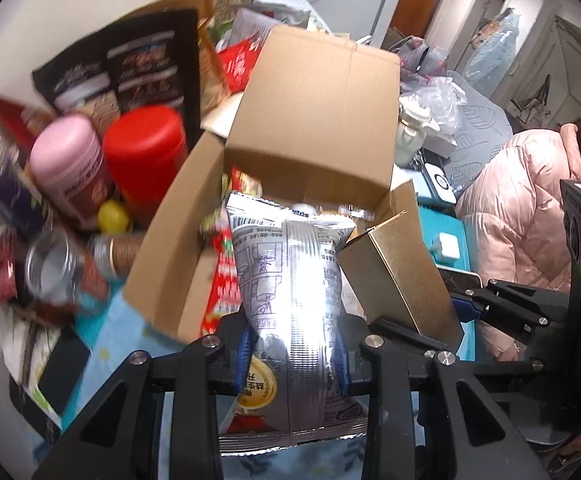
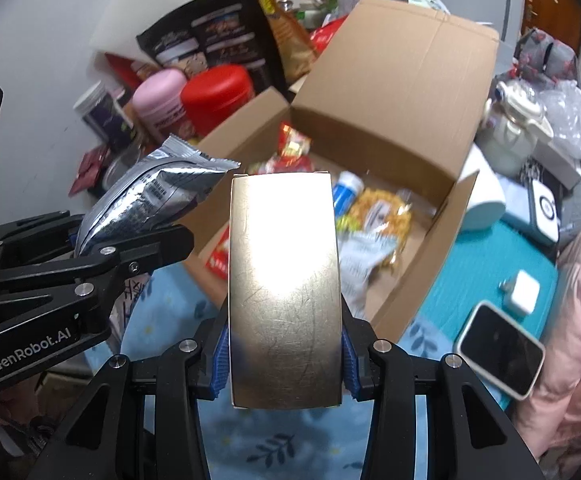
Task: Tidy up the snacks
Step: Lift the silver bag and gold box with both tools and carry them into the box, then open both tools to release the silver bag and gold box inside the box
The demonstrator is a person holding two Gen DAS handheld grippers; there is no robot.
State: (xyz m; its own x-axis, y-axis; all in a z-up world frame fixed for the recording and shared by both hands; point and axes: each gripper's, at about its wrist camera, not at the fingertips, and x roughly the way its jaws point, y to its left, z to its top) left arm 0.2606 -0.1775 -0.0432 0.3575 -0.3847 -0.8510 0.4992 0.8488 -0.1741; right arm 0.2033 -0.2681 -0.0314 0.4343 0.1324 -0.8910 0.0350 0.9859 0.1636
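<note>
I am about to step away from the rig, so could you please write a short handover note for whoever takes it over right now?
Left tool: shut on a silver foil snack bag, held above the table.
Right tool: shut on a shiny gold cardboard box.
The open brown cardboard carton lies ahead with several snack packets inside.
The pink-lidded jar and red-lidded jar stand left of the carton.
Done: both items gripped.
Left: place both, then sort the rest.

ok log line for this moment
left gripper: shut on silver foil snack bag | right gripper: shut on gold box | both above open cardboard box
</note>
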